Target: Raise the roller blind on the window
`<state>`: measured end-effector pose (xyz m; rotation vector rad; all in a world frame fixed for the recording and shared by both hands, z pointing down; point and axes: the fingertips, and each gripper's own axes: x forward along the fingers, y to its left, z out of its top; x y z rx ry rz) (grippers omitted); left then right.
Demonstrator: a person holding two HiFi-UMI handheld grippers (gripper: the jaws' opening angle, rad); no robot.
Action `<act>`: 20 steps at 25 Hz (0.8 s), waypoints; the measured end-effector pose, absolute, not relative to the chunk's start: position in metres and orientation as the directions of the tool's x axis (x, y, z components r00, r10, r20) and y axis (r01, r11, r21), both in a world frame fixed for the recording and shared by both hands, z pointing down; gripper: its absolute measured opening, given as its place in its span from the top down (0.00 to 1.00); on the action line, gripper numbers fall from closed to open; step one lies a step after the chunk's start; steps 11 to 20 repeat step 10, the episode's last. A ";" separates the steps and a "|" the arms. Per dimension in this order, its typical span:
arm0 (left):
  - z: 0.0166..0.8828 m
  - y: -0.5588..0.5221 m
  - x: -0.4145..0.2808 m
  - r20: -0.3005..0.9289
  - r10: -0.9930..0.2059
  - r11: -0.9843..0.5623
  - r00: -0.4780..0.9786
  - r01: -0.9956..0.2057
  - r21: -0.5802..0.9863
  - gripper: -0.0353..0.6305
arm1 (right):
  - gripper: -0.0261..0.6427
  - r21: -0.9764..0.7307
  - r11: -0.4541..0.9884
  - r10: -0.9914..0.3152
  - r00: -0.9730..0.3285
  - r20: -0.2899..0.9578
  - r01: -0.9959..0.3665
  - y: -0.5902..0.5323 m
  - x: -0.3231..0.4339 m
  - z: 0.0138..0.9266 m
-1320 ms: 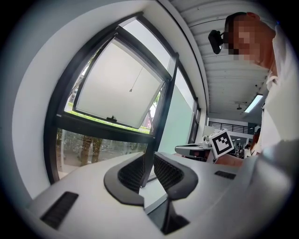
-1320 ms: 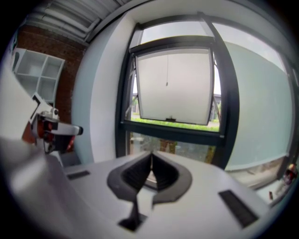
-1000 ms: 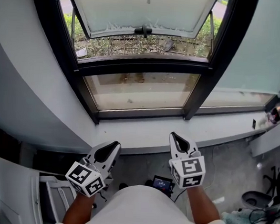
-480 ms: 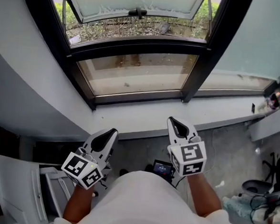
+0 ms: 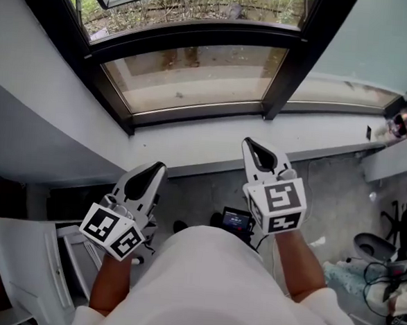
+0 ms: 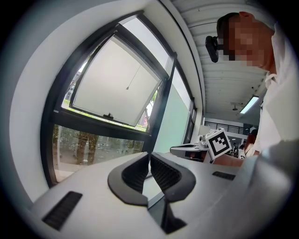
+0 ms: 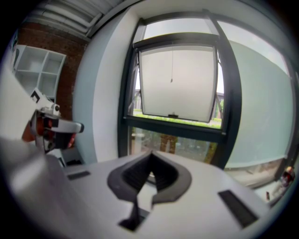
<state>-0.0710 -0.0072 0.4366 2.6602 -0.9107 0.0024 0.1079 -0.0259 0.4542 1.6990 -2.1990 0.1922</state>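
White grippers (image 5: 158, 168) (image 5: 248, 143), two, apparently closed, empty

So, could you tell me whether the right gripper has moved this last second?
No. The right gripper still overlaps the window ledge at the same spot; only the view shifted.

Window: black-framed window (image 5: 188, 77) on the far side, upper sash tilted outward, daylight and greenery beyond.
Sill: pale sill (image 5: 204, 148) running below it.
Wall: grey wall (image 5: 33, 112) at left.
Floor: grey floor (image 5: 333, 202), cluttered at right.
Furniture: white shelf unit (image 7: 39, 74) against a brick wall (image 7: 51, 44).
Light: ceiling strip light (image 6: 248, 104).
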 end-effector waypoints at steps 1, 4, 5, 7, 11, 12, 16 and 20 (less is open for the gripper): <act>0.437 -0.007 -0.071 0.108 -0.596 -0.741 0.796 -0.597 0.307 0.89 | 0.93 0.106 0.270 -0.908 -0.216 0.359 -0.957 -0.026 0.108 0.455; 0.437 -0.009 -0.071 0.111 -0.594 -0.741 0.796 -0.596 0.309 0.89 | 0.93 0.106 0.270 -0.905 -0.215 0.368 -0.957 -0.028 0.108 0.457; 0.437 -0.010 -0.071 0.110 -0.594 -0.742 0.797 -0.596 0.308 0.89 | 0.93 0.108 0.271 -0.905 -0.214 0.368 -0.957 -0.029 0.109 0.457; 0.436 -0.014 -0.070 0.102 -0.596 -0.744 0.797 -0.595 0.303 0.89 | 0.93 0.116 0.271 -0.909 -0.214 0.358 -0.956 -0.034 0.110 0.455; 0.433 -0.021 -0.068 0.086 -0.600 -0.749 0.795 -0.596 0.289 0.89 | 0.93 0.129 0.272 -0.917 -0.217 0.335 -0.953 -0.043 0.112 0.449; 0.433 -0.021 -0.068 0.086 -0.600 -0.749 0.795 -0.596 0.289 0.89 | 0.93 0.129 0.272 -0.917 -0.217 0.335 -0.953 -0.043 0.112 0.449; 0.433 -0.021 -0.068 0.086 -0.600 -0.749 0.795 -0.596 0.289 0.89 | 0.93 0.129 0.272 -0.917 -0.217 0.335 -0.953 -0.043 0.112 0.449; 0.433 -0.021 -0.068 0.086 -0.600 -0.749 0.795 -0.596 0.289 0.89 | 0.93 0.129 0.272 -0.917 -0.217 0.335 -0.953 -0.043 0.112 0.449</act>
